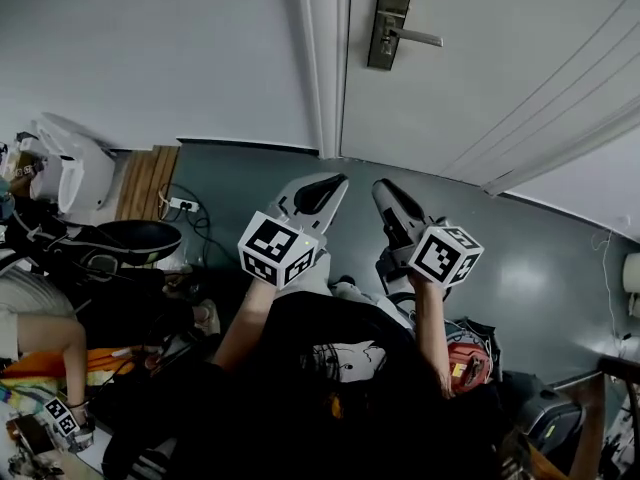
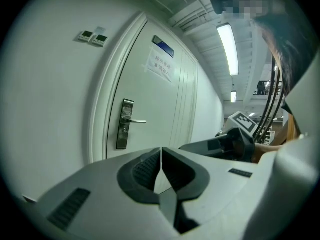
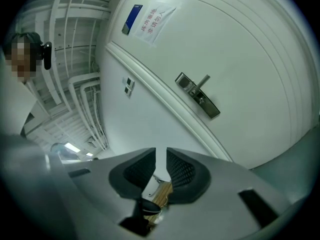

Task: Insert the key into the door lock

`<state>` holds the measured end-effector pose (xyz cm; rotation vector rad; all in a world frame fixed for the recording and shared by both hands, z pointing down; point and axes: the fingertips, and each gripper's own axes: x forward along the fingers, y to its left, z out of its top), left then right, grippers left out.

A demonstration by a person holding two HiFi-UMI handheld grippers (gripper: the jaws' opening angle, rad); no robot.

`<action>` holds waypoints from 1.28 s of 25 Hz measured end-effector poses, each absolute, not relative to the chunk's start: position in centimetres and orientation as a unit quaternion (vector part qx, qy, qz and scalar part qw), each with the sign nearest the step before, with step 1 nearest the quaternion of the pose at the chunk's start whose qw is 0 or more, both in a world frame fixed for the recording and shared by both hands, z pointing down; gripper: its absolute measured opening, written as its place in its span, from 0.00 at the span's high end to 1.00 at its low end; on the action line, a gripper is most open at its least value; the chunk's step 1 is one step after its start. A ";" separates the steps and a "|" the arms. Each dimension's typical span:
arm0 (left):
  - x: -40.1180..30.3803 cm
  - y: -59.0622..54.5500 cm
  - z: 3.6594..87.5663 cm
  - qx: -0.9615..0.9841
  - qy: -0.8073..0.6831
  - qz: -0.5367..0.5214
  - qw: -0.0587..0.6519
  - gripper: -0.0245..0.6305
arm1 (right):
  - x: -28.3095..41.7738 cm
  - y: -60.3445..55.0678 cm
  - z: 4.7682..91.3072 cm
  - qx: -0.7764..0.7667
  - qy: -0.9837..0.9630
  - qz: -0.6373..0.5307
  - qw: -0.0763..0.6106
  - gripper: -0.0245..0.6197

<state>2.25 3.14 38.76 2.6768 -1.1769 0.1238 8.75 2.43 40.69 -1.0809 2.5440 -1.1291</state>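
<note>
While both grippers point toward the white door (image 1: 500, 78), the door lock (image 1: 388, 23) sits on it well ahead, only grey floor (image 1: 540, 258) between. Left gripper (image 1: 338, 179) jaws pressed together, holding nothing. Right gripper (image 1: 384, 186) jaws a narrow slit apart, empty. Key not made out. 1 dark pan (image 1: 140, 236) and wooden board (image 1: 145, 181) far left; pan contents unreadable.

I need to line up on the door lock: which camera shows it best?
The head view: the door lock faces the camera, plate and lever sharp and unobstructed. The left gripper view shows the door lock upright but oblique and narrow; in the right gripper view the door lock is tilted and small.
</note>
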 end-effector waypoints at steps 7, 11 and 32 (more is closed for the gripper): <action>2.7 7.4 40.2 0.898 -0.421 0.052 0.117 0.94 | 8.6 6.1 41.7 -0.342 0.864 -0.366 0.047 0.89; 3.1 8.6 41.1 0.892 -0.430 0.061 0.127 0.94 | 8.4 7.2 42.4 -0.326 0.870 -0.368 0.034 0.89; 2.9 11.0 42.3 0.881 -0.443 0.091 0.142 0.94 | 9.1 8.1 44.4 -0.321 0.881 -0.347 -0.004 0.89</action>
